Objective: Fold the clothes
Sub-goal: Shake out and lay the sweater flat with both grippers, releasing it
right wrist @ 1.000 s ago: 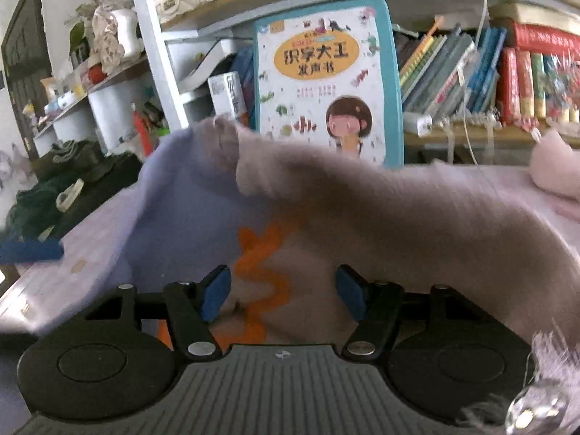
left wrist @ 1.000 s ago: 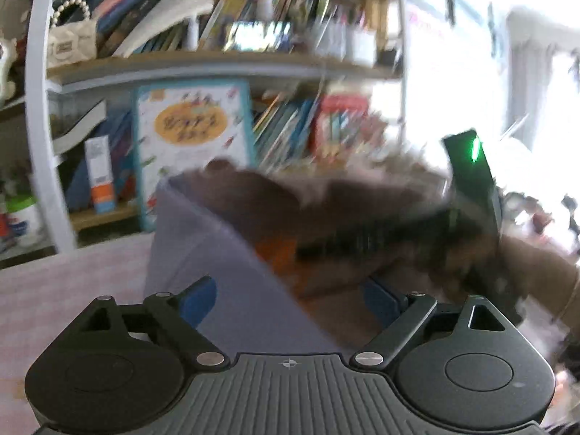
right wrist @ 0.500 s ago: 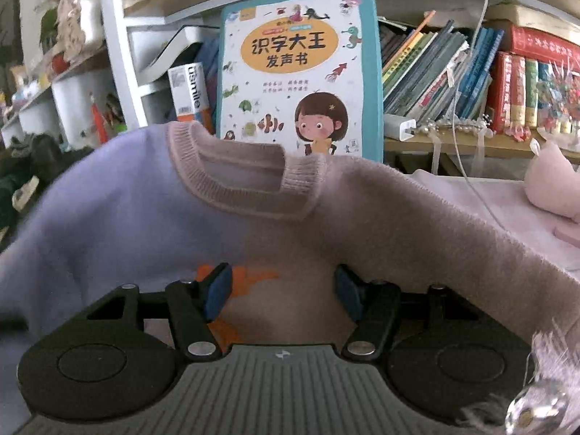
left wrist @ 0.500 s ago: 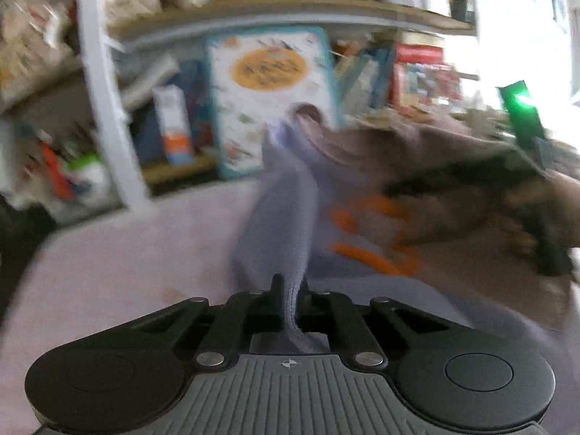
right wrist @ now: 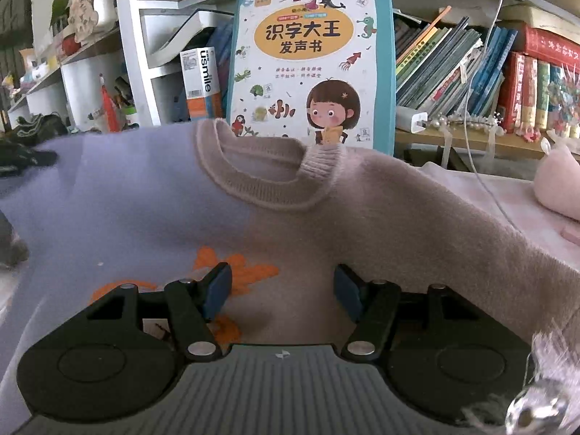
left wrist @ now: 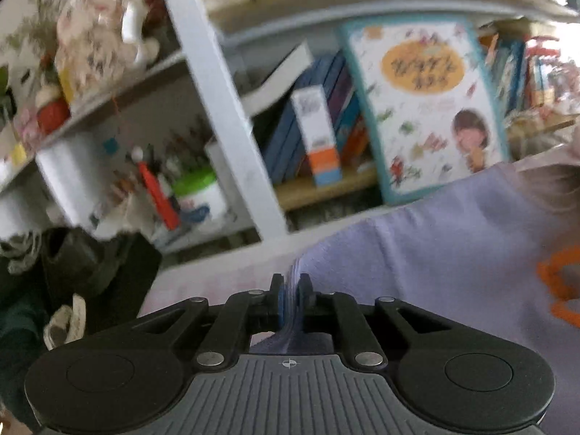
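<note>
We see the sweater [right wrist: 152, 195] spread on the table [right wrist: 507, 195] before the bookshelf [right wrist: 453, 72]. The left gripper [left wrist: 290, 295] pinches its lilac edge; that thin bite may slip under a pull. The right gripper [right wrist: 282, 286], jaws apart and holding nothing, hovers over the chest, angled downward.

I see bookshelf [right wrist: 453, 137] and upright picture book [right wrist: 311, 61] blocking behind sweater [right wrist: 326, 217]; tabletop [right wrist: 507, 195] right lies open.
</note>
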A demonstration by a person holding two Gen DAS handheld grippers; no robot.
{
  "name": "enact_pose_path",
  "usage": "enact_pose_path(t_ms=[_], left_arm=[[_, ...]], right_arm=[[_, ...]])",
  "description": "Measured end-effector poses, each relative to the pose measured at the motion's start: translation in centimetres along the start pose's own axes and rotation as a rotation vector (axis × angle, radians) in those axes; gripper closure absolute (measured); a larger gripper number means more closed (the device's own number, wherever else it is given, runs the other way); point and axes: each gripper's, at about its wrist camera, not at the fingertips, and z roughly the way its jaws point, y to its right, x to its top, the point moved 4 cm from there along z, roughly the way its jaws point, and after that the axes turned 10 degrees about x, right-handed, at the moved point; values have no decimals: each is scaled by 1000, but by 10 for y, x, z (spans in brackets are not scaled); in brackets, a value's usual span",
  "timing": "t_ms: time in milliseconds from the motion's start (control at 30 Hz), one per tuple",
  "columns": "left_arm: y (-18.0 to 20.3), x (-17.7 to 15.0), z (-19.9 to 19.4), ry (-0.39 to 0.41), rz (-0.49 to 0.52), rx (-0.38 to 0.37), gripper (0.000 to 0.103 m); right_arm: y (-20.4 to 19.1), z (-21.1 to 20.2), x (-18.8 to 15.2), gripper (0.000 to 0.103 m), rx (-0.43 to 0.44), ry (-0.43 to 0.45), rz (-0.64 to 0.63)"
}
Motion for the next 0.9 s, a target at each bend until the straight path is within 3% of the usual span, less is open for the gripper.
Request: enact_pose_path(t_ms=[133,267,433,500,633,767,867,900], left_arm=[[-9,-15,16,-35,4,92,91],[-22,-27,10,-33,80,190,87],[-29,-45,-34,31,76,141,51],[-27,-58,-54,43,72,115,46],[-30,-85,-69,-38,-87,-16,46],[-36,-109,-67,-155,-451,-258,46],[-40,-122,-46,-235,-769,-404,47],[-40,-125,-38,-267,-854,-423,47]], right_arm=[[1,-2,0,42,8,2,2],[2,-2,0,42,8,0,7],[1,-1,-1,42,1,-1,9],[1,-1,-1,42,-2,-1,8],[1,-1,-1,42,-7,0,10],[2,-1,-1,42,-3,-2,19],[3,-1,-1,42,-1,-3,24],[3,-1,-1,42,-2,-6,25]])
